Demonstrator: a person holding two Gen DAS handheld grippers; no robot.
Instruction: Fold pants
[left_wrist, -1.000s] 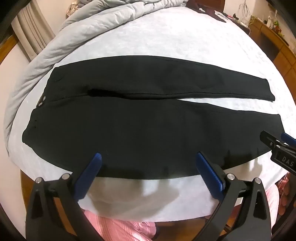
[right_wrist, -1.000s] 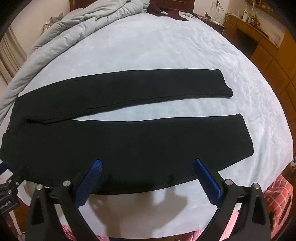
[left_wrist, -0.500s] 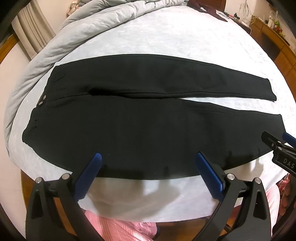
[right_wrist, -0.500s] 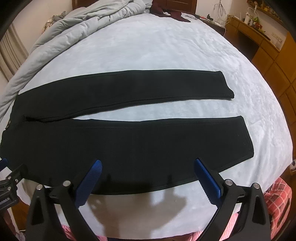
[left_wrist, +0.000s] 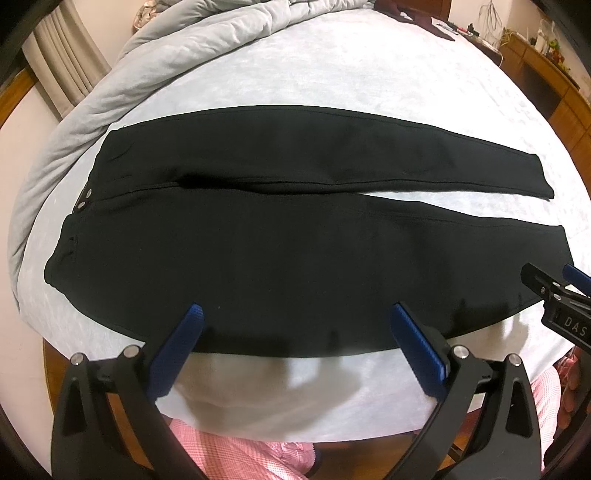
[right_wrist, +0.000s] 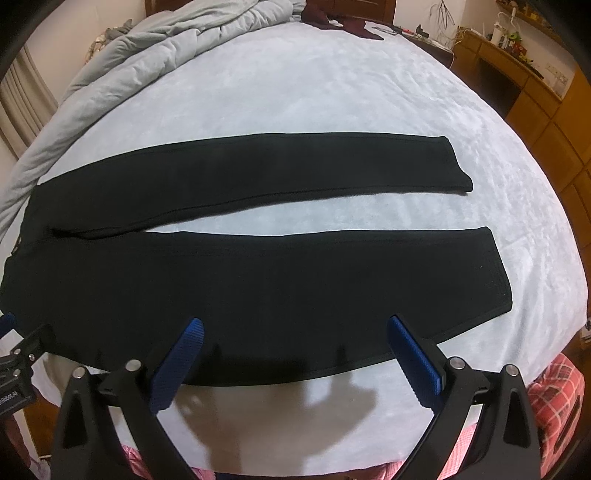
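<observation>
One pair of black pants (left_wrist: 280, 236) lies flat on the bed (left_wrist: 369, 74), waistband ahead-left of the left gripper (left_wrist: 295, 332), two legs running right past the right gripper (right_wrist: 295, 343). Both grippers hover at the near hem edge, fingers spread wide, holding nothing.

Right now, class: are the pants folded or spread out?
Spread out. The pants lie flat on the bed, both legs side by side with sheet showing between them; no layer is doubled over.
</observation>
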